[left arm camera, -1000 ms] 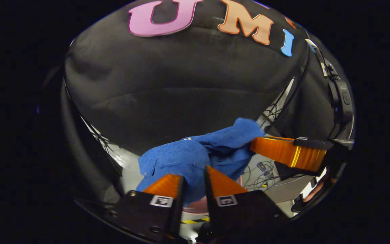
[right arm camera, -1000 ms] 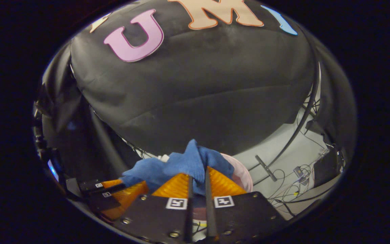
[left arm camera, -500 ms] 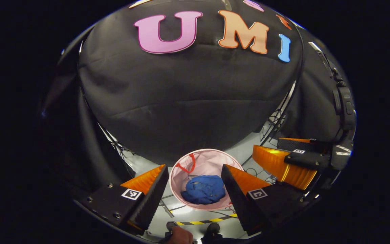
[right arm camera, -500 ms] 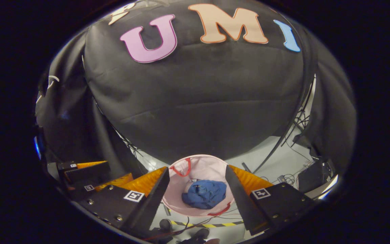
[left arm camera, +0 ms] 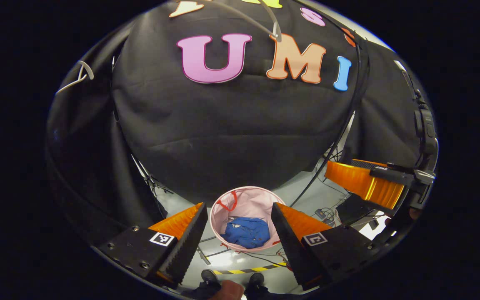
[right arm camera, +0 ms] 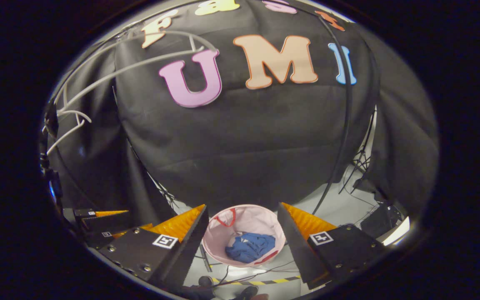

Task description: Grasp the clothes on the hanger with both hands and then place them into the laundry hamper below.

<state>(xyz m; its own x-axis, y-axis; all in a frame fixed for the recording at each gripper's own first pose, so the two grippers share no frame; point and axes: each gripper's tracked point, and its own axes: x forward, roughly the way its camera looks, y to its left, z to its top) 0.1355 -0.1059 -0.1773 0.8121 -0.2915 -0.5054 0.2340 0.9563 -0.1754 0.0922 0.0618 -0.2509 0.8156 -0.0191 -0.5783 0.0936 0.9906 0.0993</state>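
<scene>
Item: blue clothes (left arm camera: 247, 230), lying crumpled at the bottom of the pink laundry hamper (left arm camera: 261, 199), which is standing on the pale floor (left arm camera: 306, 196) directly below both tools. Item: left gripper (left arm camera: 238, 216), which we are holding above the hamper with its jaws spread wide and nothing between them. Item: right gripper (right arm camera: 242, 217), likewise gaping and carrying nothing, and also showing at the right of the left gripper view, beside its partner. Step in hand, as we are judging it: the drop looks finished, so we are only needing to lift both tools clear and level, keeping the jaws apart and well above the rim so no fold is catching and nothing is tipping the light hamper. Item: white hangers (right arm camera: 67, 118), hanging bare on a rail at the upper left of the right gripper view. Surroundings: a booth draped in black cloth, loose cables (right arm camera: 361, 166) trailing over the floor to the right, and striped yellow-black tape (left arm camera: 244, 271) running just in front of the hamper.
</scene>
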